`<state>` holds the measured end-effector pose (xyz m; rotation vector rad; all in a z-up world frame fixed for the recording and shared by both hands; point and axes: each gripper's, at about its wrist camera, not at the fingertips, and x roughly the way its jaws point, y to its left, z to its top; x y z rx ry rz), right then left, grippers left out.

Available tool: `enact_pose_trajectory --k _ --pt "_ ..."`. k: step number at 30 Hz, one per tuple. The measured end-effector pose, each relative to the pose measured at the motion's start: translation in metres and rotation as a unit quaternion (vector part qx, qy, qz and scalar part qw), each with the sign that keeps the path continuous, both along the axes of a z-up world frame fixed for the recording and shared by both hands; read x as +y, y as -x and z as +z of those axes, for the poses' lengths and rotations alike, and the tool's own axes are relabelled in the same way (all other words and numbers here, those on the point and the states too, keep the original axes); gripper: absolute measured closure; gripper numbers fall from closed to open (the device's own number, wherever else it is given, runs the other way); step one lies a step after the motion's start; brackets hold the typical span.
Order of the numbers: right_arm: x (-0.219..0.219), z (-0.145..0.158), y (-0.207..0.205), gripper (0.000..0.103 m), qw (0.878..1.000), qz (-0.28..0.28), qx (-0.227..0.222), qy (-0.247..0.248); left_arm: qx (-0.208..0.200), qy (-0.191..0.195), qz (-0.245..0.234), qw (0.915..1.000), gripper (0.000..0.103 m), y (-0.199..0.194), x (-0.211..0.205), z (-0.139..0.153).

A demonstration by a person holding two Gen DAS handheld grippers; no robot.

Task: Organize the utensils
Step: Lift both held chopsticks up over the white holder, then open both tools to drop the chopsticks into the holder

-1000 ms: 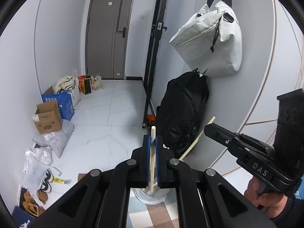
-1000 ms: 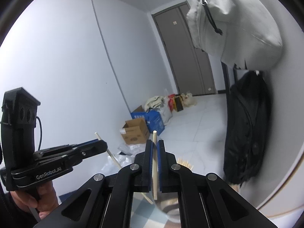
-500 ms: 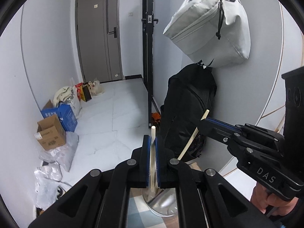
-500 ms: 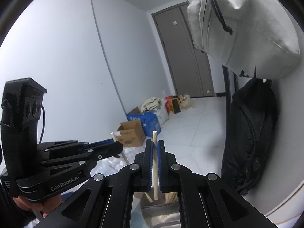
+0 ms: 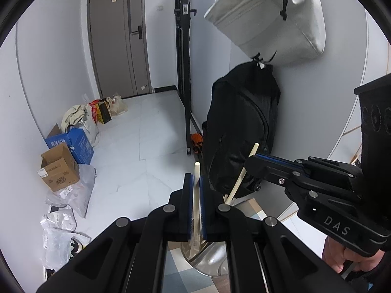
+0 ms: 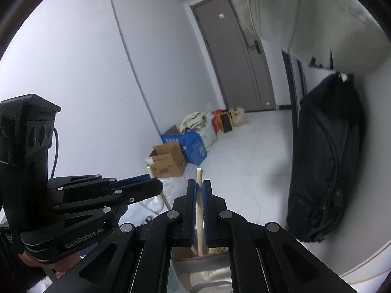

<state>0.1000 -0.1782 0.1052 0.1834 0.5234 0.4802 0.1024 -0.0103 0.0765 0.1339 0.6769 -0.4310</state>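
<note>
My left gripper (image 5: 195, 183) is shut on a pale wooden chopstick (image 5: 196, 171) that stands upright between its blue pads. The stick's lower end reaches into a shiny metal holder (image 5: 207, 261) just below. My right gripper (image 6: 200, 186) is shut on a second chopstick (image 6: 199, 178), also upright, over the same metal holder (image 6: 185, 273), which has several wooden sticks in it. In the left wrist view the right gripper (image 5: 251, 162) comes in from the right with its chopstick (image 5: 240, 175) slanting down toward the holder. In the right wrist view the left gripper (image 6: 156, 186) is at the left.
A black backpack (image 5: 242, 127) leans on the wall under a hanging grey bag (image 5: 268, 19). Cardboard and blue boxes (image 5: 61, 168) and plastic bags (image 5: 70, 193) line the left wall. A checked cloth (image 5: 178, 273) lies under the holder. A hand (image 5: 342, 256) grips the right tool.
Both grippers have sunk and drawn nearer the metal holder, which now fills more of the bottom of both views. The left view has rolled. Both stay shut on their chopsticks.
</note>
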Motion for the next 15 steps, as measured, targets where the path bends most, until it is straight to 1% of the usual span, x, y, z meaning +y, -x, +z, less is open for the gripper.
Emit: enact_pose_trajectory --k 8,12,15 --pt "0.002 -0.02 -0.009 0.099 1.0 0.015 0.025 0.0 0.021 0.007 -0.001 0.9997 0.102 -0.007 0.001 -0.014" --pt "0.003 -0.028 -0.015 0.099 0.999 0.021 0.041 -0.003 0.037 0.021 -0.01 0.999 0.102 -0.012 0.003 -0.019" --pt "0.003 -0.034 -0.02 0.098 0.998 0.026 0.057 -0.01 0.056 0.042 -0.029 0.9972 0.101 -0.017 0.004 -0.022"
